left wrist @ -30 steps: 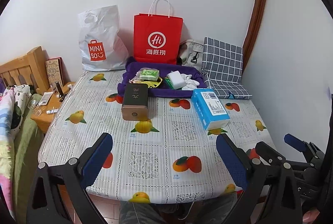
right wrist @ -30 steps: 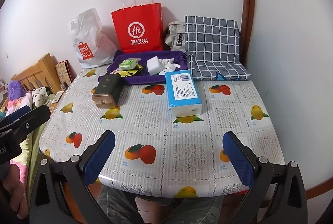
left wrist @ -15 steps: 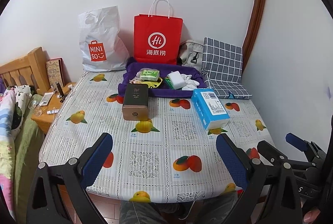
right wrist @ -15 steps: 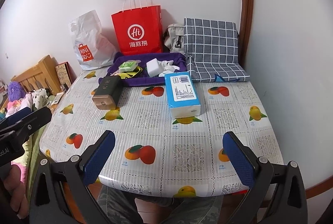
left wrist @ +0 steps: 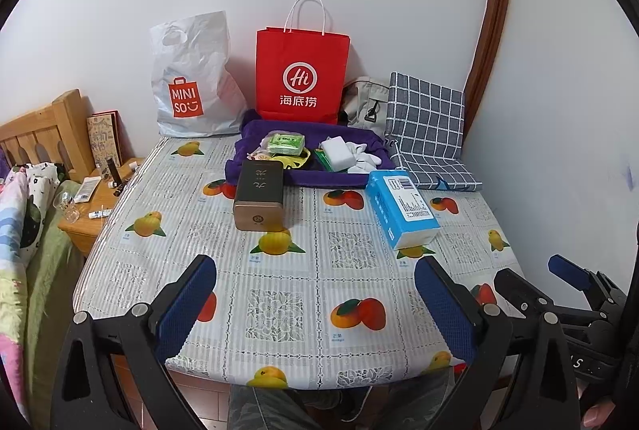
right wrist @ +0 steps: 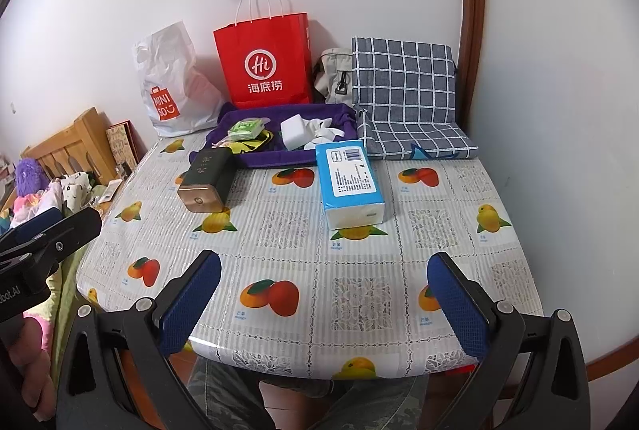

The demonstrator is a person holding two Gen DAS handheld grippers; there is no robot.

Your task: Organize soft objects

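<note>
A blue and white tissue pack (left wrist: 401, 206) (right wrist: 351, 184) lies on the fruit-print table. Behind it a purple fabric tray (left wrist: 255, 172) (right wrist: 263, 157) holds a green packet (left wrist: 285, 143) (right wrist: 243, 128), a white block (left wrist: 337, 152) (right wrist: 294, 132) and white cloth (left wrist: 361, 156) (right wrist: 322, 128). A grey checked cushion (left wrist: 429, 130) (right wrist: 407, 98) leans at the back right. My left gripper (left wrist: 315, 306) is open and empty above the table's near edge. My right gripper (right wrist: 325, 304) is open and empty, also at the near edge, well short of the tissue pack.
A dark box with a gold end (left wrist: 259, 200) (right wrist: 205, 184) lies left of the tissue pack. A red paper bag (left wrist: 301, 74) (right wrist: 263, 66), a white Miniso bag (left wrist: 191, 78) (right wrist: 171, 82) and a beige pouch (left wrist: 365, 102) stand against the wall. A wooden nightstand (left wrist: 100, 198) is left.
Both grippers stay open. The views shift only slightly; nothing on the table has moved.
</note>
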